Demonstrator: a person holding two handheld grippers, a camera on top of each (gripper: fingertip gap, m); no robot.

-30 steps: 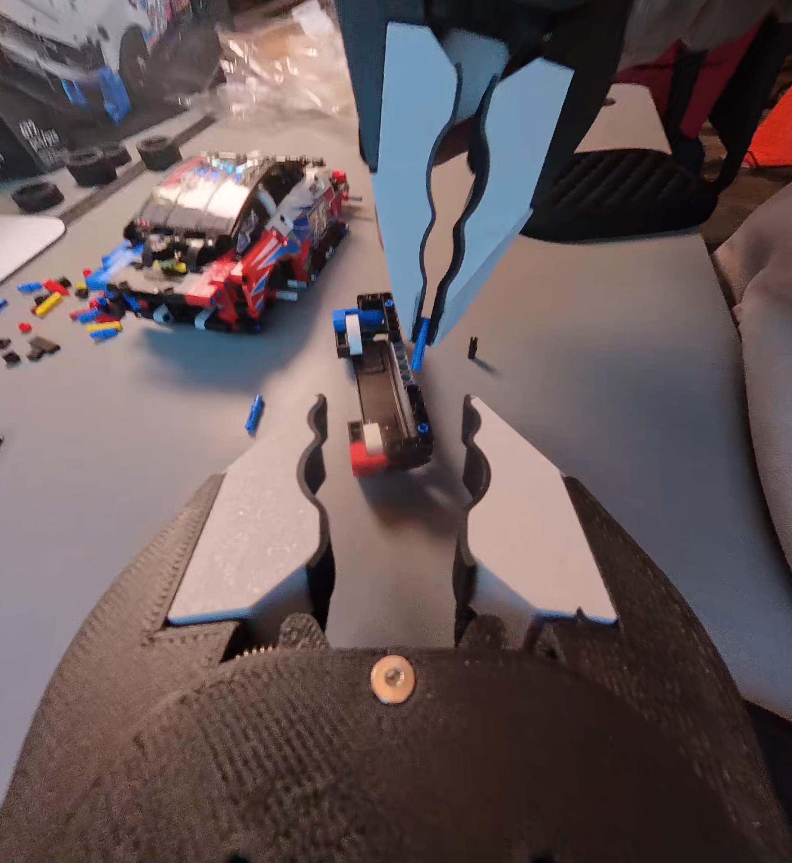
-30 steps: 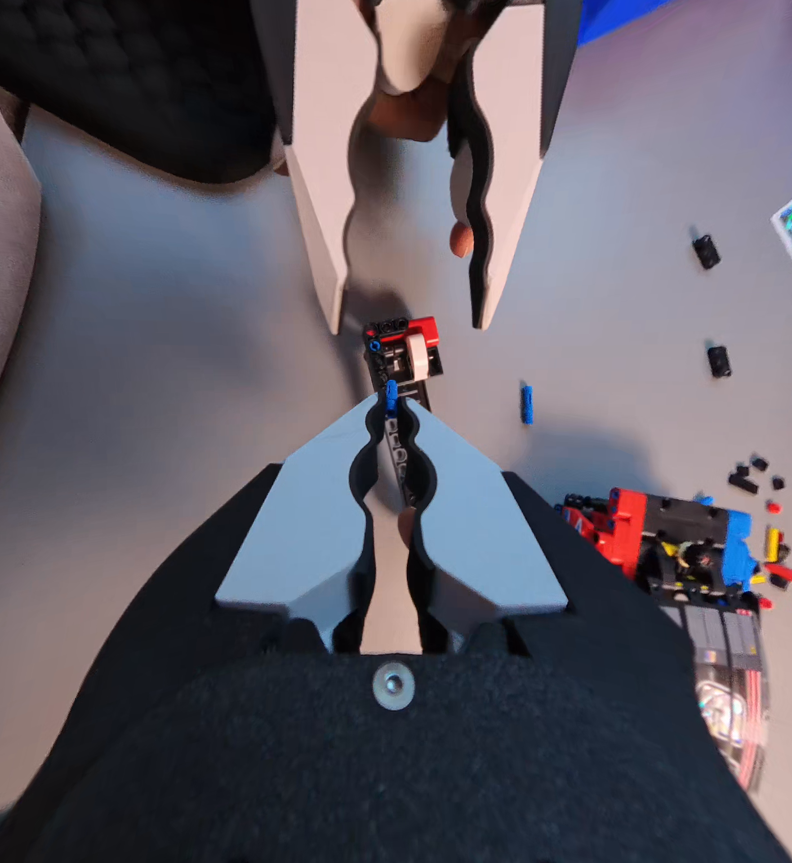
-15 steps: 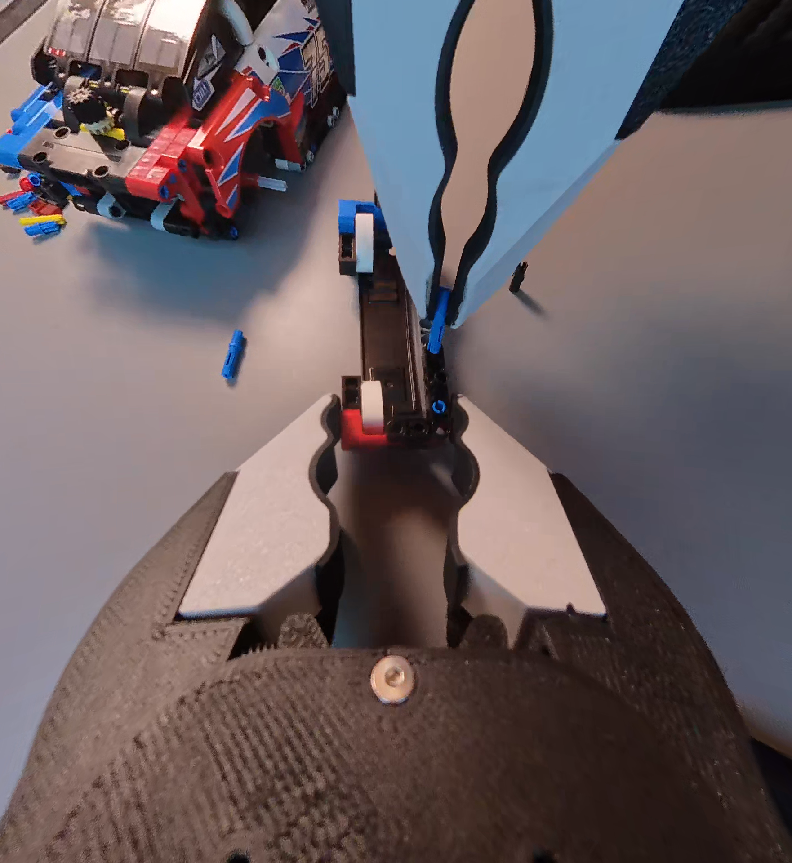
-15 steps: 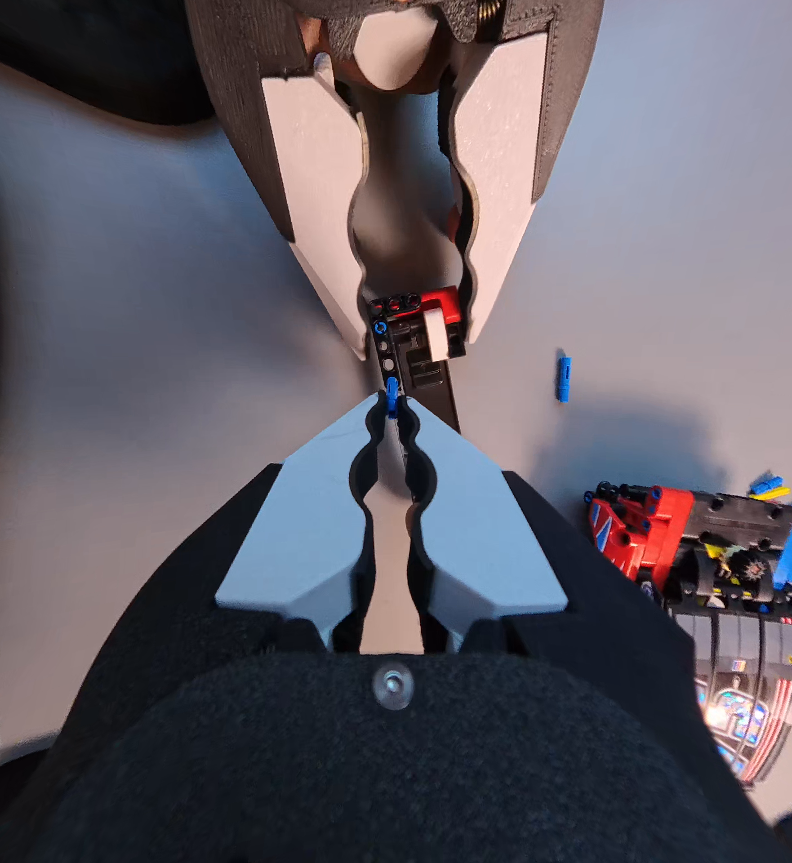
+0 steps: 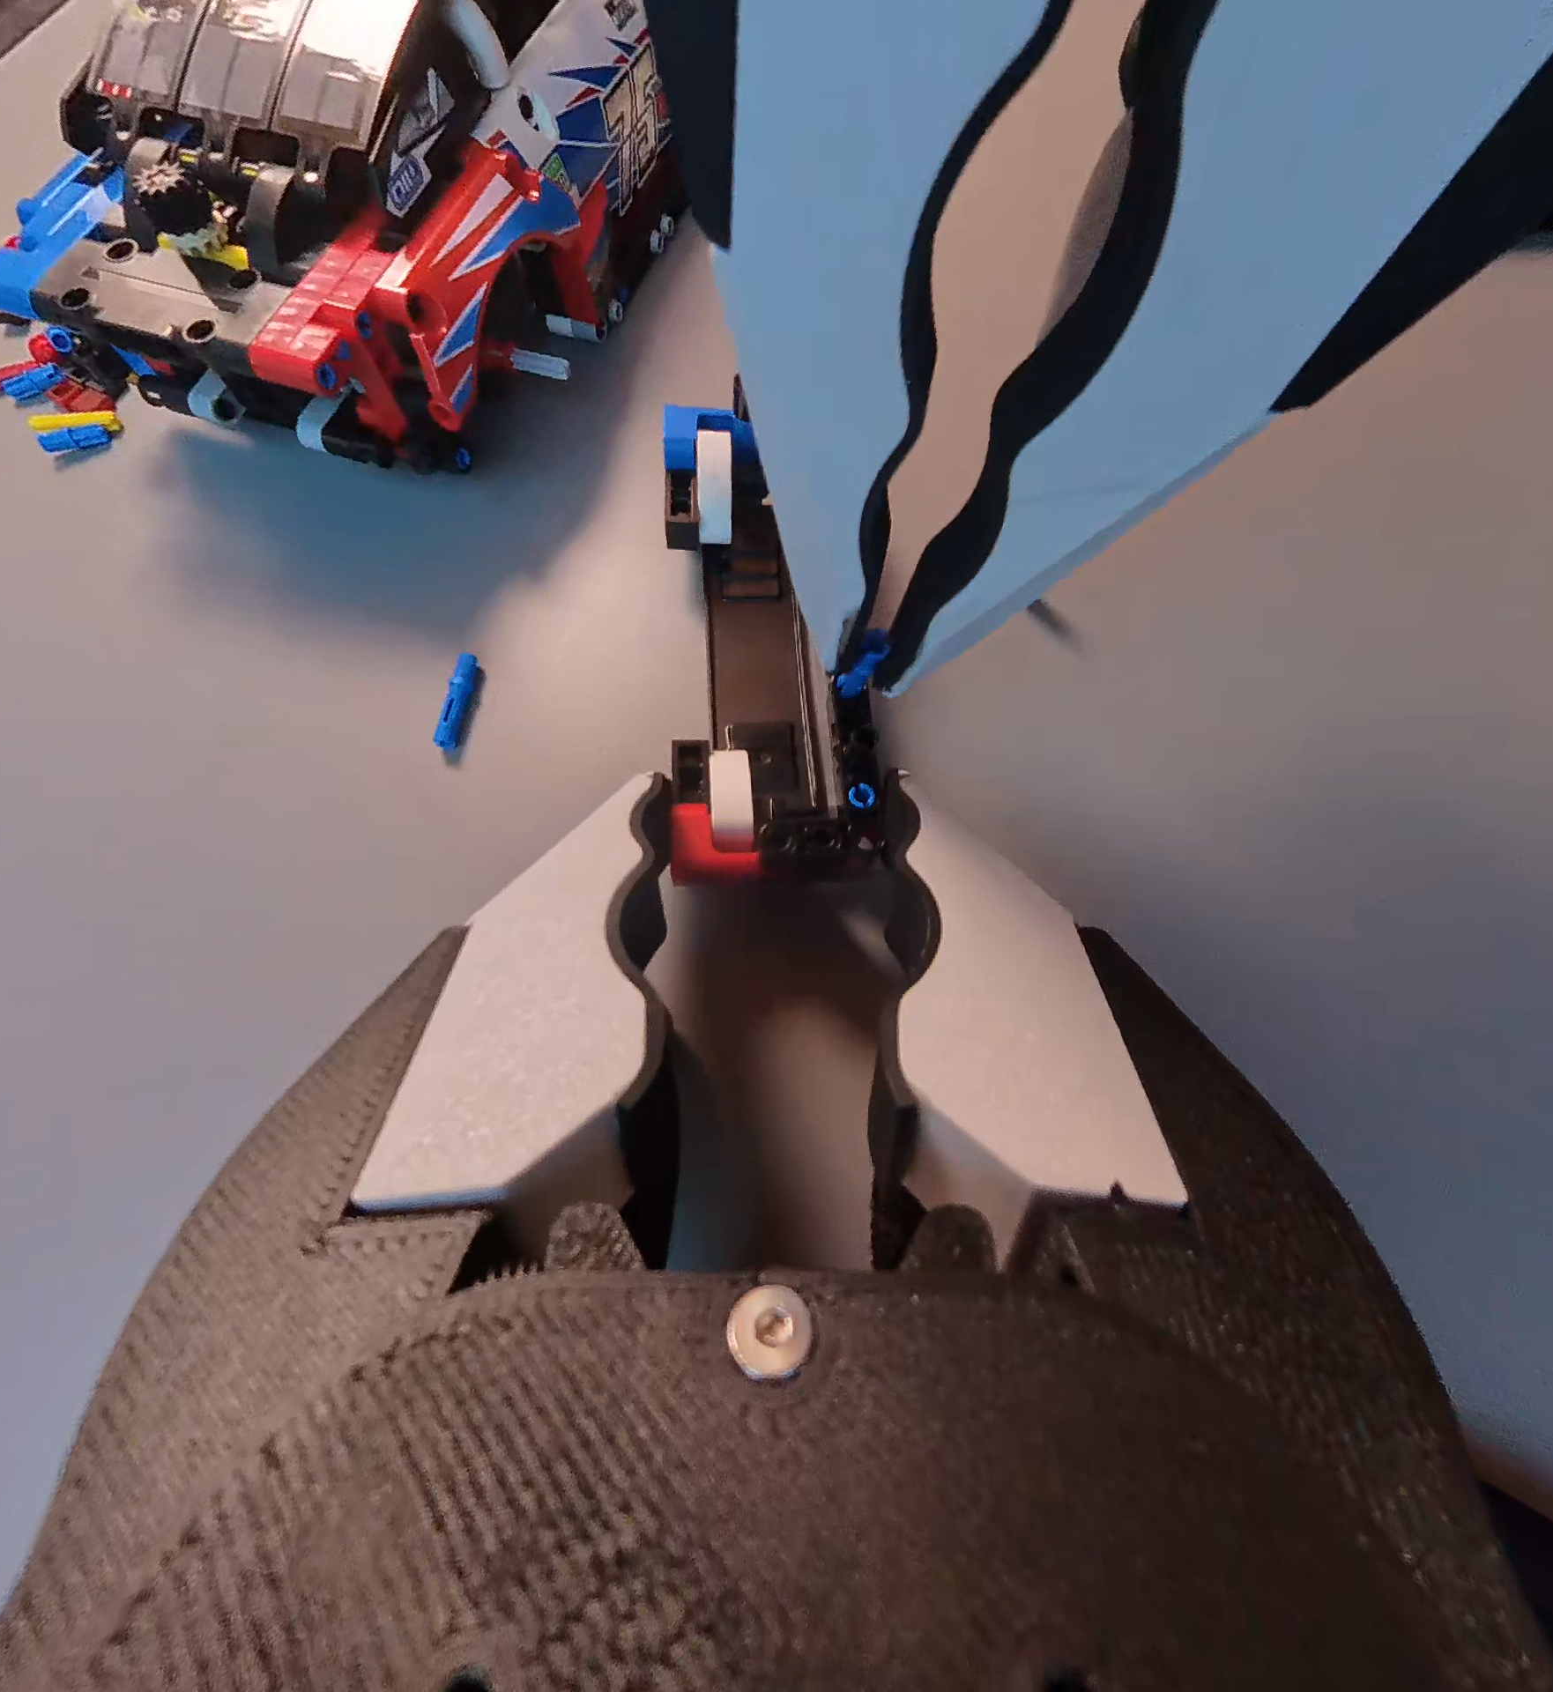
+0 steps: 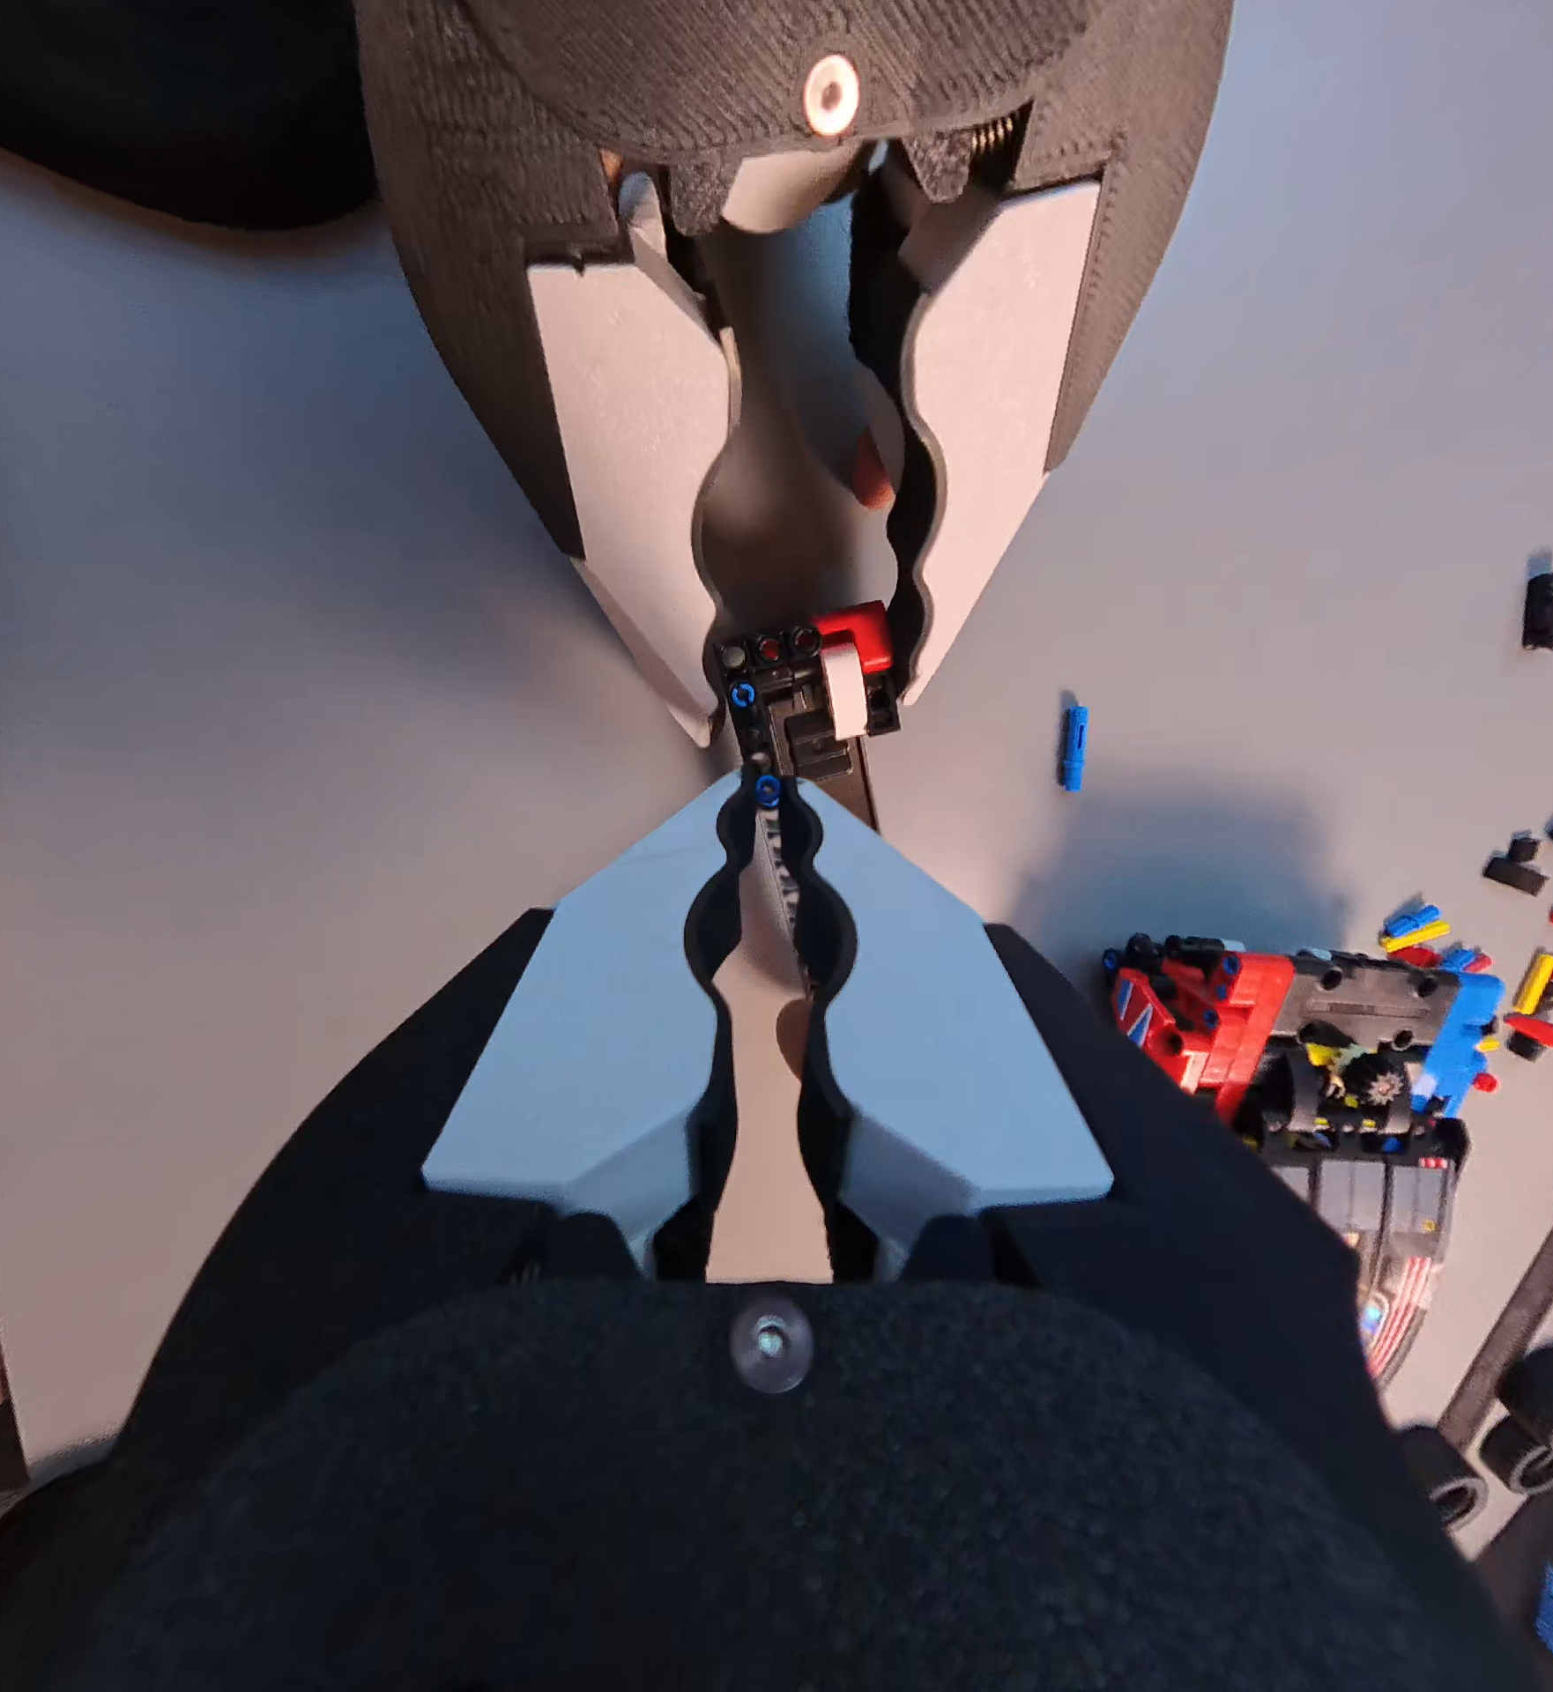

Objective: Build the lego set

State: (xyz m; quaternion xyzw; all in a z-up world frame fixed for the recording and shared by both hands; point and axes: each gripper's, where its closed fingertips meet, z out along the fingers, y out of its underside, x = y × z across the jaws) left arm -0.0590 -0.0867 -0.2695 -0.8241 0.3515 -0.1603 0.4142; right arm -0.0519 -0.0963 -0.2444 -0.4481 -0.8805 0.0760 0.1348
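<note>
Your left gripper (image 5: 773, 824) has its fingers set narrow around the near end of the long black frame (image 5: 759, 677), the end with the red corner; the fingertips flank it closely, though whether they truly press on it you cannot tell from here. The frame lies on the grey surface (image 5: 297, 916) at the centre of the left wrist view, its long axis running straight away from those fingers toward the blue-and-white end in the upper middle.

Your right gripper (image 6: 765, 795) has its fingers pinched nearly together on a small blue pin (image 6: 766, 789). In the right wrist view the pin sits right at the row of holes along the frame's left edge. So the move likely turns on this: the pin must enter across the frame's length, not along it. The half-built car (image 5: 370, 229) and a spare blue pin (image 5: 455, 700) lie off to the left, well apart.
</note>
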